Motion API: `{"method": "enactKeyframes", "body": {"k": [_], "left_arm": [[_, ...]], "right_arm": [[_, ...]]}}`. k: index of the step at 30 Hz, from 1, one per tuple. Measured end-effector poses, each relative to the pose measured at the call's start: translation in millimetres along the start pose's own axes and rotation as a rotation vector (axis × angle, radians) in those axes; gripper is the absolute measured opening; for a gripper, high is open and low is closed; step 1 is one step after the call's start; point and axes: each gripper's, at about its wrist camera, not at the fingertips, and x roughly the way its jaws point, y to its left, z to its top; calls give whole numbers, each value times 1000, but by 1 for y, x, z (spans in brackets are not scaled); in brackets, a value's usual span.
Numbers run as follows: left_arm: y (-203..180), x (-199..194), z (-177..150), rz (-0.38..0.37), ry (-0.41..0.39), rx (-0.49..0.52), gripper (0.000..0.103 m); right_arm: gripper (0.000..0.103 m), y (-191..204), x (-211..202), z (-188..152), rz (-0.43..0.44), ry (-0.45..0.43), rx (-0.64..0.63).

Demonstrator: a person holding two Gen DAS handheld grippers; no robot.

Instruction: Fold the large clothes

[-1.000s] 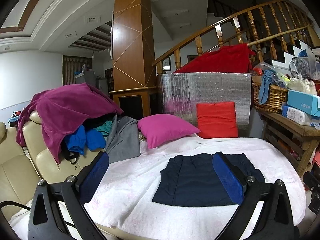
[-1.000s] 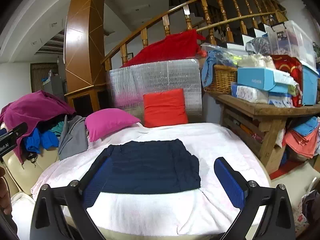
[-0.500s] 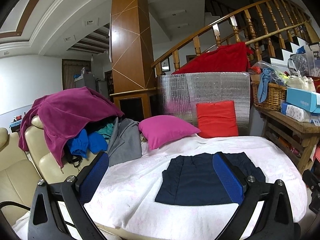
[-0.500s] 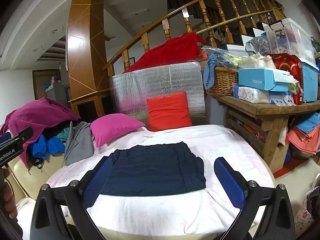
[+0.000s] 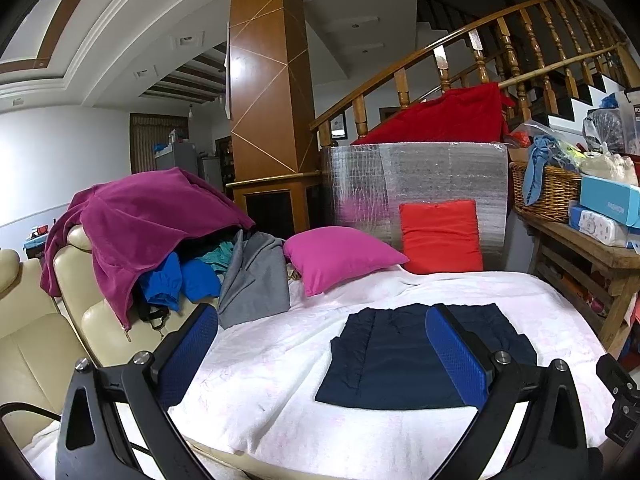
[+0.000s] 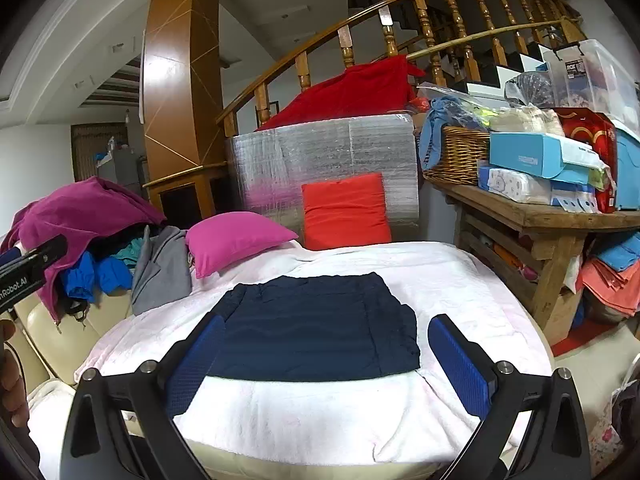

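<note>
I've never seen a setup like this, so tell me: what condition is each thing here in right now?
Left tongs: open, holding nothing.
Right tongs: open, holding nothing.
Navy garment: folded flat on the white blanket.
Clothes pile: unfolded, heaped on the sofa.
Pink pillow: lying tilted.
Red pillow: propped upright.

Both wrist views face forward, sharing navy garment (image 5: 404, 356)

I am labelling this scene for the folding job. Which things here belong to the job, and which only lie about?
Job:
navy garment, folded flat on the white blanket
clothes pile on the sofa
left gripper and right gripper, both open and empty

Lying about:
pink pillow
red cushion
basket
blue box
</note>
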Motion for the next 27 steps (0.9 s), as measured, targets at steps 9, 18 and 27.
{"method": "enactKeyframes", "body": {"k": [9, 18, 27], "left_arm": [[2, 1, 0, 5, 0, -3, 103], [3, 5, -2, 12, 8, 1, 103], [4, 4, -3, 19, 7, 1, 103]], "right_arm": [[103, 5, 0, -1, 7, 1, -11], [103, 8, 1, -3, 11, 7, -10], [103, 8, 2, -7, 13, 11, -9]]}}
